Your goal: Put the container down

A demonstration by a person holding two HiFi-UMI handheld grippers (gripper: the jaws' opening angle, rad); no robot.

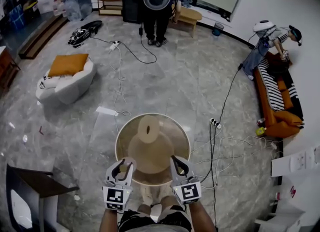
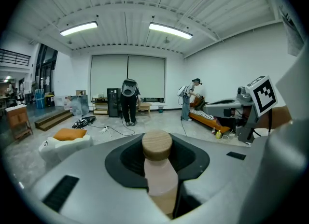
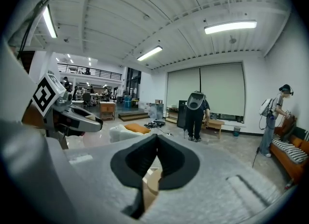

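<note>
A round tan container with a short cylindrical knob in its middle hangs over the marble floor, just in front of the person's feet. My left gripper grips its near left rim and my right gripper its near right rim. In the left gripper view the jaws are closed around a pinkish post with a round wooden top. In the right gripper view the black pads stand almost together, pinching a thin tan edge of the container.
Cables and a power strip run over the floor to the right. A white beanbag with an orange cushion lies at the left and a dark table at the lower left. A person stands far ahead; another is by the orange sofa.
</note>
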